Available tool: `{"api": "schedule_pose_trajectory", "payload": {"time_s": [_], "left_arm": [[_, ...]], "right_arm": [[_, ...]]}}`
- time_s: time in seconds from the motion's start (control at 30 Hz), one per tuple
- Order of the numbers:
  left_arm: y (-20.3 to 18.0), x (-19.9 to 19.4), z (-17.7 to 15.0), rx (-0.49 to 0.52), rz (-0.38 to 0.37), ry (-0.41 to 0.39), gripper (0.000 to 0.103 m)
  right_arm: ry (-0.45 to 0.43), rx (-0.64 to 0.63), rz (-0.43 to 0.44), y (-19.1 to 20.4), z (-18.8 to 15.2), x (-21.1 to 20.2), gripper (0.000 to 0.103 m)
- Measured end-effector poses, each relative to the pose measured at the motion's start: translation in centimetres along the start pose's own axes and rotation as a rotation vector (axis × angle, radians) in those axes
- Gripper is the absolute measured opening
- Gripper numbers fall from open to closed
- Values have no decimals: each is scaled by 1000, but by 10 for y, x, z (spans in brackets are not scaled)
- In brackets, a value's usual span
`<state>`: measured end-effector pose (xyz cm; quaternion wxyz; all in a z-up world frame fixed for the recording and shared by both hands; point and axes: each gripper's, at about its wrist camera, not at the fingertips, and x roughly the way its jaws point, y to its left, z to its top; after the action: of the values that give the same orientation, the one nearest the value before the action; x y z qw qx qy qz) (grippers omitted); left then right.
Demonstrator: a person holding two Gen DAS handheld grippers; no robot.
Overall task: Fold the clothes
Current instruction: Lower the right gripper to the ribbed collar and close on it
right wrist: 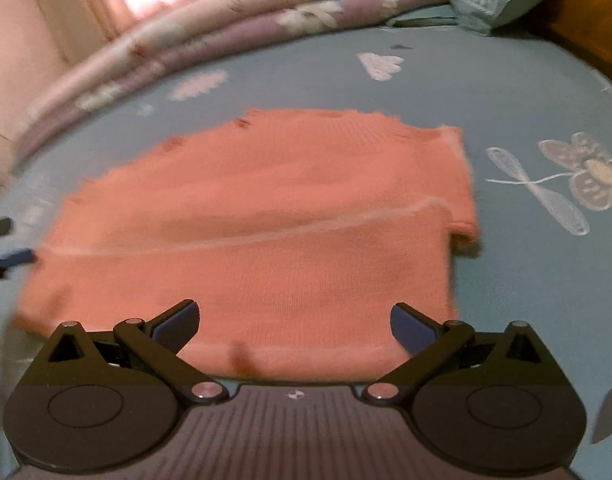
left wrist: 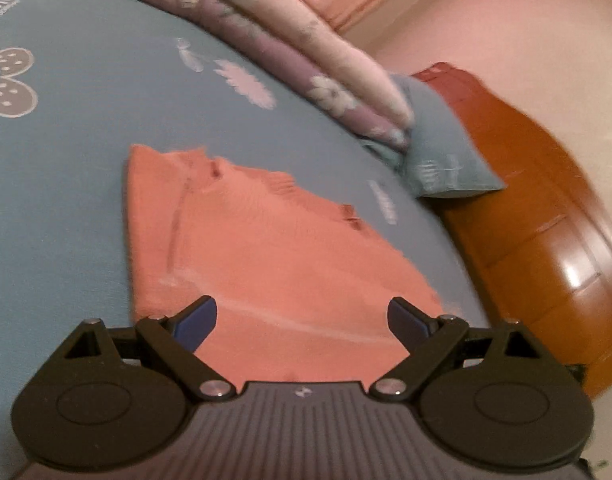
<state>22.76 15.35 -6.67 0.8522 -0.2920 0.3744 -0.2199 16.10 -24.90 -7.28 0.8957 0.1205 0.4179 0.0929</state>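
My left gripper (left wrist: 302, 322) hangs nearest in its own view, its two blue-padded fingers (left wrist: 196, 322) spread wide with nothing between them, poised over the near edge of the one salmon-pink sweater (left wrist: 266, 248). My right gripper (right wrist: 294, 326) is the same: two fingers (right wrist: 176, 326) spread apart, empty, above the sweater's (right wrist: 258, 216) near hem. (Whether either set of pads touches the knit I cannot tell; both views are blurred.)

The sweater lies flat on the blue bedsheet (left wrist: 66, 184), folded into a rough rectangle. In the right wrist view its long axis runs left to right, with the ribbed neck edge on the far side and a folded layer's pale seam line crossing it side to side. In the left wrist view it stretches away from me toward the upper left. At the left edge of the right wrist view, the tip of my other gripper (right wrist: 14, 258) shows beside the sweater's left end.

Beyond the sweater, the sheet carries white and grey flower prints. Farther back lies one folded floral quilt (left wrist: 290, 40), pink over lilac, with one teal pillow (left wrist: 442, 148) at its end. Behind that stands the wooden headboard (left wrist: 546, 216).
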Motion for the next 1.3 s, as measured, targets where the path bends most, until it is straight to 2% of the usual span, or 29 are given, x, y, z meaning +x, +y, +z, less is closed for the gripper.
{"api": "schedule_pose_trajectory", "payload": {"time_s": [0.13, 0.37, 0.5, 0.7, 0.83, 0.97, 1.1, 1.17, 1.3], "left_arm": [[-7, 4, -5, 61, 37, 55, 93], [-3, -7, -14, 102, 17, 94, 93], [0, -14, -19, 125, 6, 116, 93], [2, -23, -25, 162, -6, 141, 93], [-6, -19, -5, 200, 13, 68, 93], [-1, 5, 29, 183, 7, 4, 93], [11, 47, 51, 152, 27, 16, 93], [21, 66, 54, 139, 88, 36, 91], [20, 68, 58, 121, 90, 35, 91]], "right_arm": [[-29, 0, 1, 3, 2, -2, 103], [1, 2, 16, -3, 7, 14, 103], [41, 26, 25, -20, 5, 20, 103], [11, 62, 18, -27, 11, 5, 103], [-17, 52, -20, -20, 25, 5, 103], [-23, 67, -23, -14, 34, 15, 103], [-15, 80, -21, -12, 35, 23, 103], [-11, 78, -29, -14, 33, 22, 103], [-39, 72, -56, -29, 37, 8, 103]]}}
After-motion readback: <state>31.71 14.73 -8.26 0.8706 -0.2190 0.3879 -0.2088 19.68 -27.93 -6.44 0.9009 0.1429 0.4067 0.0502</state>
